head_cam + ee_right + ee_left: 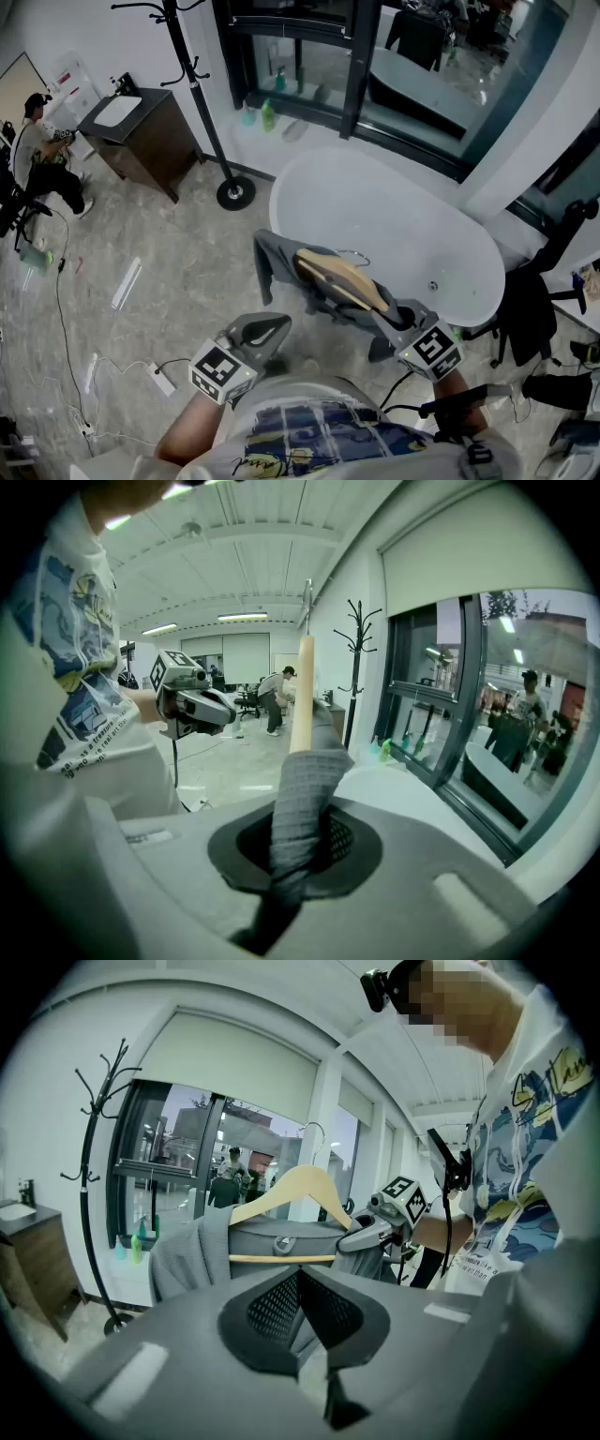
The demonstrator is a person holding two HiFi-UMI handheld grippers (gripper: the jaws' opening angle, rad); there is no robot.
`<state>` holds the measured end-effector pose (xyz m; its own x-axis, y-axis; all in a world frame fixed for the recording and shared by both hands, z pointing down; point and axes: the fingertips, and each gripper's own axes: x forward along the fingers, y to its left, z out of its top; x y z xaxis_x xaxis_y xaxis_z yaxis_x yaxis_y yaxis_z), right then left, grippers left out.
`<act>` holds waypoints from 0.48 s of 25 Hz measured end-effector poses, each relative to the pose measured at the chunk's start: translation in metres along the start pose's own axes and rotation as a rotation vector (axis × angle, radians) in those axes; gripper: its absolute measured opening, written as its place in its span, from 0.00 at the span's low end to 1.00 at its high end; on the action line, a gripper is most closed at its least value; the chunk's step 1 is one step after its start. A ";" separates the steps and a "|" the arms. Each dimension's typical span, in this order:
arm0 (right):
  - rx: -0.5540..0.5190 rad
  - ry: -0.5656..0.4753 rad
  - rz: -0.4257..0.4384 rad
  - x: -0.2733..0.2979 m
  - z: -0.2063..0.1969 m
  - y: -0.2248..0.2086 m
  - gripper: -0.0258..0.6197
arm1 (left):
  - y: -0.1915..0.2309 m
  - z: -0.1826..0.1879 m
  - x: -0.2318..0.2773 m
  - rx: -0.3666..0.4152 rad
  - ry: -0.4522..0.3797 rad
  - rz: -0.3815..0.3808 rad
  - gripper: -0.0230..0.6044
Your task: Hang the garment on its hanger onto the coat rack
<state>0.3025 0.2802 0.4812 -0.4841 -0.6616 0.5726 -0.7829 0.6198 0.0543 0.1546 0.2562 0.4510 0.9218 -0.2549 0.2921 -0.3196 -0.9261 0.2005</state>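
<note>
A grey garment (281,258) hangs on a wooden hanger (342,277) with a metal hook, held up in front of me beside the bathtub. My right gripper (398,317) is shut on the garment's shoulder over the hanger's end (303,696); grey cloth (305,789) fills its jaws. My left gripper (272,328) sits lower left, shut on a fold of the garment's lower part (300,1321). In the left gripper view the hanger (300,1185) and right gripper (361,1237) are straight ahead. The black coat rack (192,84) stands apart at the far left, by the window.
A white bathtub (394,216) lies behind the garment. A dark cabinet with a sink (141,136) stands left of the rack, with a person (42,159) beyond it. Cables and a power strip (161,378) lie on the floor. A black chair (530,309) is at the right.
</note>
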 end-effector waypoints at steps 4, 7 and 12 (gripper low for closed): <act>0.004 -0.007 -0.014 -0.001 -0.002 -0.005 0.05 | -0.004 -0.002 0.000 -0.001 -0.001 -0.001 0.04; 0.007 -0.002 -0.004 -0.001 -0.003 -0.004 0.05 | -0.007 -0.003 -0.003 -0.002 -0.001 0.009 0.04; 0.009 -0.008 0.037 0.005 -0.004 -0.004 0.05 | -0.007 -0.007 -0.009 -0.011 -0.001 0.050 0.04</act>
<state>0.3048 0.2766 0.4874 -0.5156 -0.6420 0.5673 -0.7680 0.6400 0.0262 0.1471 0.2675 0.4537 0.9050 -0.3007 0.3011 -0.3674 -0.9091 0.1963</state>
